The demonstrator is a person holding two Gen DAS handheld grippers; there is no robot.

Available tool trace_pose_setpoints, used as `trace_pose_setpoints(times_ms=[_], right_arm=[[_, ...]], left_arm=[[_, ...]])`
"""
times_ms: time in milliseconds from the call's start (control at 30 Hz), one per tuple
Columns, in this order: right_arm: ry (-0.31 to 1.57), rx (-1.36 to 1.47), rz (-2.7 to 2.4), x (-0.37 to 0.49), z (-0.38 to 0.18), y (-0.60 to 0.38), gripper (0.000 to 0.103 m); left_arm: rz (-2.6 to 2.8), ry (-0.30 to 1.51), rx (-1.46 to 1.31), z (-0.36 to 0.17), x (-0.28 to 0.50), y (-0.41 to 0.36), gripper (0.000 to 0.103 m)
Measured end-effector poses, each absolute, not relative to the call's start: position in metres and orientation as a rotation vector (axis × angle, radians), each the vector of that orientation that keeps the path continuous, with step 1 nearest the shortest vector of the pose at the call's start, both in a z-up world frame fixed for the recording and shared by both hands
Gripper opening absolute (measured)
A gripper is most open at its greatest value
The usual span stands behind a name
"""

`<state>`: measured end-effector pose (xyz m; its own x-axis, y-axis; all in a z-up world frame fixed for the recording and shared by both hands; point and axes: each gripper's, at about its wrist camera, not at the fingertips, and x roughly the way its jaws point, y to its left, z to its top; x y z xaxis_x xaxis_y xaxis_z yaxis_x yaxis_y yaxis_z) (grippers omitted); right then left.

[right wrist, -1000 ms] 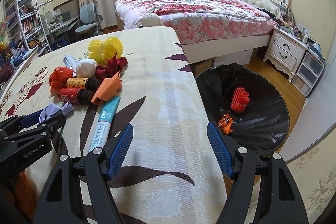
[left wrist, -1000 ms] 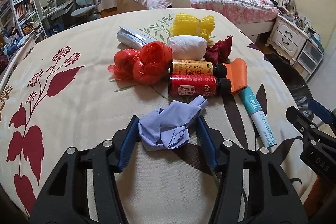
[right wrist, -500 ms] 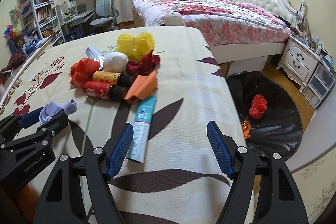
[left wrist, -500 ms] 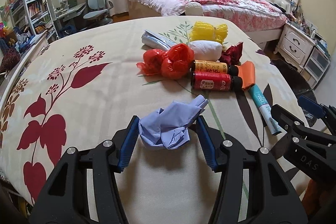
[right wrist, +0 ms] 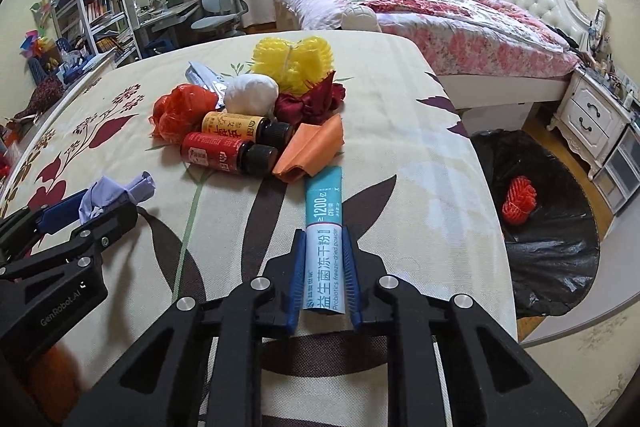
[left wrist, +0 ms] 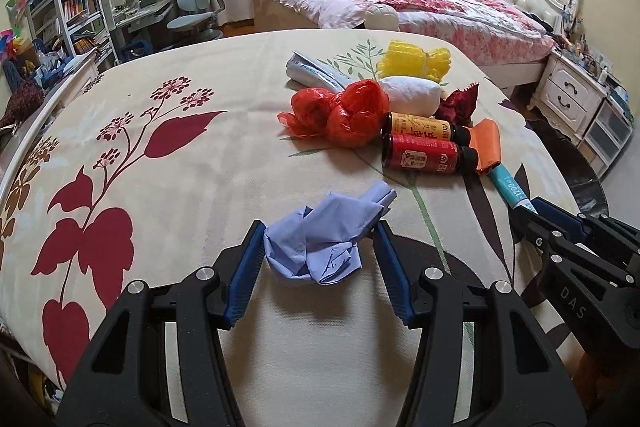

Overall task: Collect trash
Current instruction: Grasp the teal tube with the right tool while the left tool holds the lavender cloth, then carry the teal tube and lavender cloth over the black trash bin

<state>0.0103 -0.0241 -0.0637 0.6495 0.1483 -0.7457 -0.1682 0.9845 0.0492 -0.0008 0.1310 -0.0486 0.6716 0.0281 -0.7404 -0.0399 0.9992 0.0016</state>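
Right gripper has its blue-padded fingers pressed against both sides of the white-and-teal paper stick sachet, clamping its white near half where it lies on the cream leaf-print tablecloth. Printing on the sachet reads "1200" on the teal end and "Probiotics freeze-dried powder" beside Chinese characters on the white end; its nearest tip is hidden under the gripper body. Left gripper brackets the crumpled lilac-blue disposable glove: the left pad touches the wad, but whether the right pad presses it cannot be told. "GenRobot.AI" is printed on that gripper's side in the right wrist view, and "DAS" shows on the right gripper's housing in the left wrist view.

Just beyond the sachet's teal end lies a folded orange paper scrap, touching two dark-capped bottles on their sides, one with a red label, one with a yellow label; their characters are too small to read. Behind them crowd a crumpled red plastic bag, a white wadded ball, dark red fabric petals, a silver foil packet, partly hidden, and yellow foam netting.

Right of the table, on the floor, a black-lined trash bin holds a red net ball; the table edge cuts off its near side.
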Motion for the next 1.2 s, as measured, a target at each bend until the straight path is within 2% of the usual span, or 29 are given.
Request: trace_pose_setpoints(times_ms=[600,1200], right_arm=[[0.780,0.018,0.094,0.000,-0.040,-0.067,0.019],[0.698,0.113,-0.153,0.018,-0.026,-0.171,0.019]], left_arm=[[-0.017,0.789,-0.024,-0.035,-0.003,0.103,0.054],[-0.216,0.716,0.050,-0.015,0.043,-0.009,0.054]])
